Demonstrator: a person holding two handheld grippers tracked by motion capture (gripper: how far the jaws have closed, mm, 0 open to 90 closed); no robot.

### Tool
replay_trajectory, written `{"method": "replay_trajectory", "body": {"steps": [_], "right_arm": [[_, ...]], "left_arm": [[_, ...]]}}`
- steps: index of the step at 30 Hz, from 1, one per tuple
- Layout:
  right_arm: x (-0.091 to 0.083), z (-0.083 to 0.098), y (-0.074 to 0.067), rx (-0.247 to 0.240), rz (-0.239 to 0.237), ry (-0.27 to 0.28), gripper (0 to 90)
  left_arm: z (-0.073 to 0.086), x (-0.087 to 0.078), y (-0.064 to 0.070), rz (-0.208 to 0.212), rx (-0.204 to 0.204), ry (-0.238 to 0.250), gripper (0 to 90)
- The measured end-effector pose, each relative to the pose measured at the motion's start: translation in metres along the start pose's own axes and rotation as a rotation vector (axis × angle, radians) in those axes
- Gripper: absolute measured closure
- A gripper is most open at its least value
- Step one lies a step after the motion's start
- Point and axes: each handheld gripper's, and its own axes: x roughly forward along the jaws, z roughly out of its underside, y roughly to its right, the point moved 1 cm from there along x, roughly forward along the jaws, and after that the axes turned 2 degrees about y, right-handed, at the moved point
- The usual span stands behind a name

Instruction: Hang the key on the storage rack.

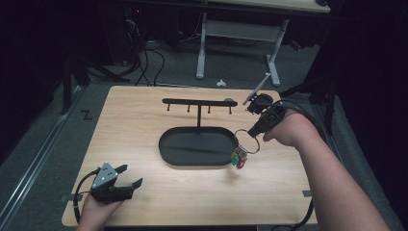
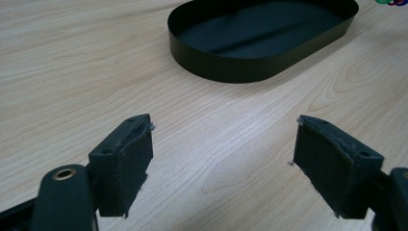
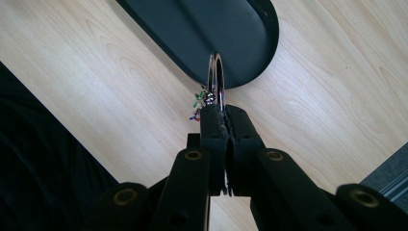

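High view first, nearest us: our left gripper (image 1: 126, 178) rests at about 7 o'clock on the wooden table (image 1: 144, 120), jaws spread wide with nothing between them. In the left gripper view only bare wood lies between its pads (image 2: 127, 159).

Farther out, at about 3 o'clock, our right gripper (image 1: 252, 131) is pinched shut on a metal key ring (image 1: 247, 141). The ring hangs below the jaw tips, and small coloured charms (image 1: 239, 160) dangle from it just off the right end of the black oval tray (image 1: 166, 150). In the right gripper view the ring (image 3: 216, 79) stands edge-on, straight out at 12 o'clock from the closed tips, over the tray rim (image 3: 269, 43).

Beyond the tray rises the hook rack (image 1: 199, 102), at about 12 o'clock.

We judge the risks to be these: the thin ring could slip or twist in so narrow a pinch, and the swinging charms could catch the tray rim or knock a hook, so the ring misses its peg.
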Motion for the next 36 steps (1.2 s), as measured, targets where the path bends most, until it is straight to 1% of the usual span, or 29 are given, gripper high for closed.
{"method": "replay_trajectory", "body": {"steps": [1, 2, 4, 8, 10, 11, 13, 14, 15, 19, 20, 23, 25, 26, 27, 28, 29, 31, 33, 36], "right_arm": [[-0.001, -0.001, 0.000, 0.012, -0.002, -0.005, 87.7], [-0.001, -0.003, 0.001, 0.006, 0.000, -0.004, 87.7], [-0.002, -0.005, 0.002, 0.012, 0.003, -0.004, 87.7], [-0.002, -0.009, 0.003, 0.004, 0.006, -0.003, 87.7], [-0.003, -0.010, 0.004, 0.013, 0.002, 0.000, 87.7], [-0.003, -0.010, 0.005, 0.006, 0.003, 0.001, 87.7], [-0.003, -0.010, 0.006, 0.018, 0.001, 0.001, 87.7], [-0.003, -0.010, 0.007, 0.012, -0.002, 0.007, 87.7], [-0.003, -0.010, 0.008, 0.020, -0.002, 0.007, 87.7], [0.000, -0.011, 0.009, 0.029, -0.006, -0.003, 87.7], [0.002, -0.011, 0.010, 0.023, -0.007, -0.005, 87.7], [0.004, -0.013, 0.009, 0.029, -0.008, -0.008, 87.7], [0.005, -0.014, 0.010, 0.015, -0.011, -0.007, 87.7], [0.005, -0.015, 0.010, 0.028, -0.010, -0.011, 87.7], [0.005, -0.015, 0.011, 0.025, -0.009, -0.010, 87.7], [0.004, -0.016, 0.012, 0.023, -0.007, -0.011, 87.7], [0.003, -0.017, 0.011, 0.032, -0.008, -0.011, 87.7], [0.002, -0.020, 0.012, 0.028, -0.008, -0.006, 87.7], [0.001, -0.024, 0.012, 0.015, -0.006, -0.017, 87.7], [-0.001, -0.031, 0.011, 0.021, -0.004, -0.010, 87.7]], "left_arm": [[0.000, 0.001, 0.000, 0.003, -0.001, 0.000, 21.9], [-0.001, 0.001, 0.000, 0.005, 0.001, -0.002, 21.9], [-0.002, 0.002, 0.001, 0.004, 0.005, 0.001, 21.9], [-0.003, 0.003, 0.001, 0.006, 0.009, 0.003, 21.9], [-0.002, 0.005, 0.001, 0.010, 0.007, -0.001, 21.9], [-0.002, 0.005, 0.001, 0.012, 0.005, -0.002, 21.9], [-0.003, 0.005, 0.001, 0.013, 0.004, 0.001, 21.9], [-0.003, 0.005, 0.002, 0.014, 0.007, 0.000, 21.9], [-0.003, 0.005, 0.002, 0.015, 0.011, 0.001, 21.9], [-0.004, 0.007, 0.000, 0.020, 0.002, 0.003, 21.9], [-0.004, 0.007, 0.001, 0.022, 0.007, -0.001, 21.9], [-0.005, 0.008, 0.003, 0.029, 0.016, -0.003, 21.9], [-0.005, 0.009, 0.004, 0.024, 0.024, -0.002, 21.9], [-0.005, 0.008, 0.003, 0.026, 0.019, -0.004, 21.9], [-0.005, 0.008, 0.002, 0.025, 0.016, 0.000, 21.9], [-0.005, 0.008, 0.002, 0.022, 0.015, 0.003, 21.9], [-0.005, 0.008, 0.002, 0.021, 0.013, 0.004, 21.9], [-0.005, 0.009, 0.002, 0.025, 0.011, 0.004, 21.9], [-0.005, 0.010, 0.003, 0.029, 0.017, -0.006, 21.9], [-0.005, 0.009, 0.005, 0.026, 0.029, -0.004, 21.9]]}}
